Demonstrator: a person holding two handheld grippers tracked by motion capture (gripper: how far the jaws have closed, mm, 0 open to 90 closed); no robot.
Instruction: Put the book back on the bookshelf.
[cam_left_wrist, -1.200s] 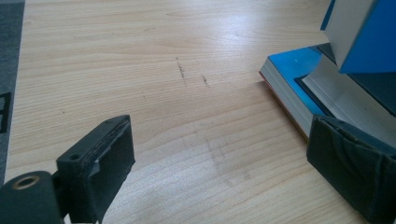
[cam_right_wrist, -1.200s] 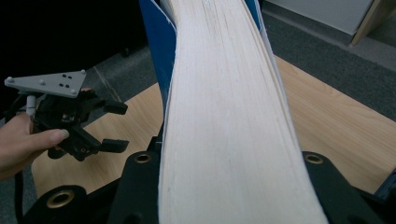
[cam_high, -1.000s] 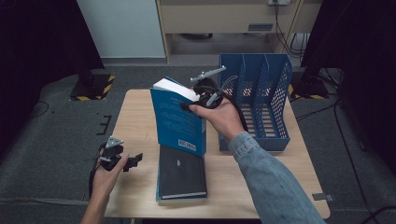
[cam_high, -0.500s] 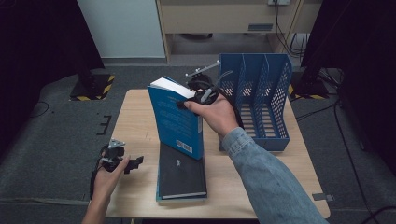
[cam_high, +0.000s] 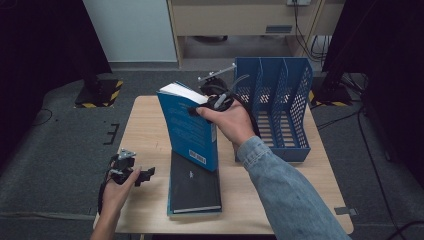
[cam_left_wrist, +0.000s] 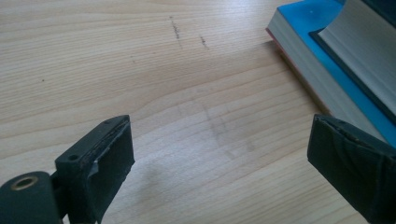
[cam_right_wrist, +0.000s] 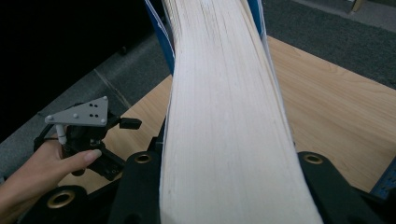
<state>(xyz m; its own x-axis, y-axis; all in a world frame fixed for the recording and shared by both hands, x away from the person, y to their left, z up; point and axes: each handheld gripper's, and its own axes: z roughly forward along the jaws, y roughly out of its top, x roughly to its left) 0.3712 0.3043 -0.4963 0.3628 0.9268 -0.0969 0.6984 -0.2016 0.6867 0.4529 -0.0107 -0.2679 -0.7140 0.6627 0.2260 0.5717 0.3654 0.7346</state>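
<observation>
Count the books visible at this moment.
3, unless more lie hidden. A thick blue-covered book stands tilted, clamped in the right tool. A black-covered book lies flat on the wooden table, stacked on a blue-covered book beneath it.

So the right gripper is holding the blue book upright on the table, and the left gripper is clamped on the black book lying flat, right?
Not quite. The left gripper holds nothing: the left gripper view shows its jaws open over bare table, beside the flat black book. The right gripper does hold the blue book upright.
</observation>
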